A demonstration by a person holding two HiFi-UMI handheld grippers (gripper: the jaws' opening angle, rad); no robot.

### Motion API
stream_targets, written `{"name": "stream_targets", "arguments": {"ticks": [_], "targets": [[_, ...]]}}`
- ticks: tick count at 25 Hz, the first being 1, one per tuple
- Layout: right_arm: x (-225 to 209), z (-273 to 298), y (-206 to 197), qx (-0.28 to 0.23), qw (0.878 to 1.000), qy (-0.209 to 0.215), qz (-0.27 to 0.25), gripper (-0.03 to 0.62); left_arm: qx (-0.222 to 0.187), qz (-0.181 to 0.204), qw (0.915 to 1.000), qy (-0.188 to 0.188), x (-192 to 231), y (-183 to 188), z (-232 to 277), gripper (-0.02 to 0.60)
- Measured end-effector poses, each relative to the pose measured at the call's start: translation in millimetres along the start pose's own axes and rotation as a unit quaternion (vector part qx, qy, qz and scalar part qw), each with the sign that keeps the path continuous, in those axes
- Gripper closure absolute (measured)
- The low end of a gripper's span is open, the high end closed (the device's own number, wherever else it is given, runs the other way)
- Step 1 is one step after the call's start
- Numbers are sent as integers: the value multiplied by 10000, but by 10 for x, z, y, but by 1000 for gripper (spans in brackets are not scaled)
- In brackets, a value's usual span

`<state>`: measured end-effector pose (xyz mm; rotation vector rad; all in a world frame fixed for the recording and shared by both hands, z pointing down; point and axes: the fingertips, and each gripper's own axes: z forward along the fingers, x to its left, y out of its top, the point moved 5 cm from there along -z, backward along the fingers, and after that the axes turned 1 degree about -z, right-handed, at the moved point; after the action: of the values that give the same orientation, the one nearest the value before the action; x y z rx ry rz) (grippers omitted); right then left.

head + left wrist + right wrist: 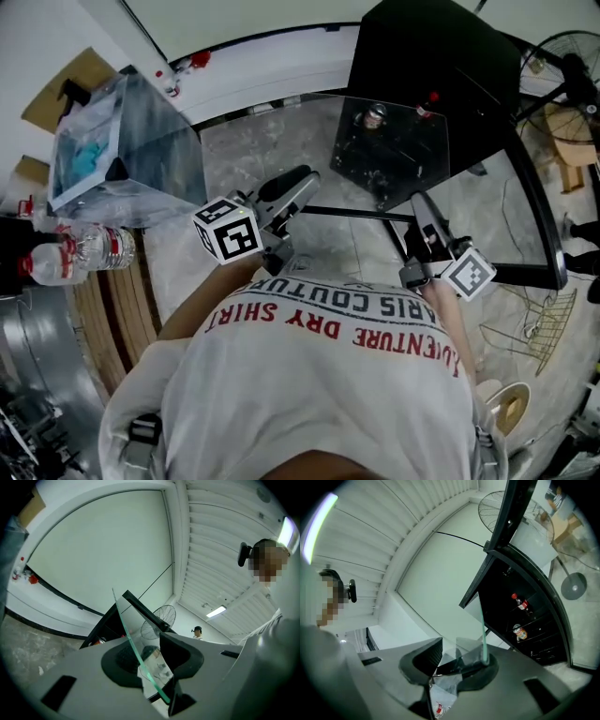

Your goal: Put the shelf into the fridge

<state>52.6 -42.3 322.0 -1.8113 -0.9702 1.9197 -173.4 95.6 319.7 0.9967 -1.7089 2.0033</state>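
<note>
Glass shelf hangs in the air in front of the open black fridge, tilted, carried by its near edge between both grippers and not yet inside.

At the far left, the head view shows a clear plastic box with two water bottles lying below it.

The left gripper reaches up to the shelf's near left corner. In the left gripper view its jaws stand partly apart, and the pane's green edge runs slantwise between the pads, clamped there.

A can and a red-capped bottle in the fridge show through the glass.

The right gripper has the near right edge. In the right gripper view its jaws are likewise part-way closed on the pane, whose edge stands against the right-hand pad.

At the far right stand a fan and a wire rack on the floor.
</note>
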Motion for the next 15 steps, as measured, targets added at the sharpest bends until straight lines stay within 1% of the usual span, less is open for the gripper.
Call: {"name": "stream_targets", "arguments": {"ticks": [6,11,15], "targets": [[-116,148,-97,-425,9984,-382,1,511,431,2,9984,-363,351,156,211,457],[-222,127,-122,-758,9946,-715,19,510,740,-24,9950,-673,510,184,437,456],[-284,96,-124,-908,9909,-998,-10,510,942,-69,9916,-888,603,193,613,456]]}}
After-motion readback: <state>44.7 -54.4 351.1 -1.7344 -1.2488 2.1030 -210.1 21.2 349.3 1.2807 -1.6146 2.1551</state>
